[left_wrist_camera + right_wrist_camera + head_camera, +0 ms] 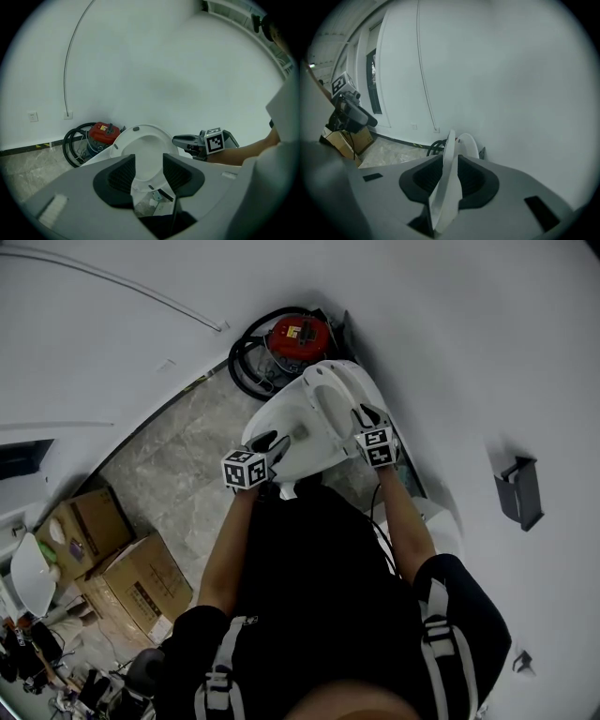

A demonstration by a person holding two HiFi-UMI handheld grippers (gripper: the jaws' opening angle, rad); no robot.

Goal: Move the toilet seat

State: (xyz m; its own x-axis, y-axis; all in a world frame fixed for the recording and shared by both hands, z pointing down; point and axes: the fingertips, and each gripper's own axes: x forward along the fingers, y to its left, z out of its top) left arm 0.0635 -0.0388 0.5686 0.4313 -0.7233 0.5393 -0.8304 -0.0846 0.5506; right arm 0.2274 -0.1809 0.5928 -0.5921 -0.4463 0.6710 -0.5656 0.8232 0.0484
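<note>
Head view: the toilet seat [314,413] sits at upper centre, tilted up. The left gripper [274,442] is at its left edge and the right gripper [367,416] at its right.

Left gripper view: the jaws stand apart, and the seat's ring shows beyond them, unpinched.

Right gripper view: the pads clamp the seat's thin rim.

The move looks part done; bringing the seat to rest remains.
</note>
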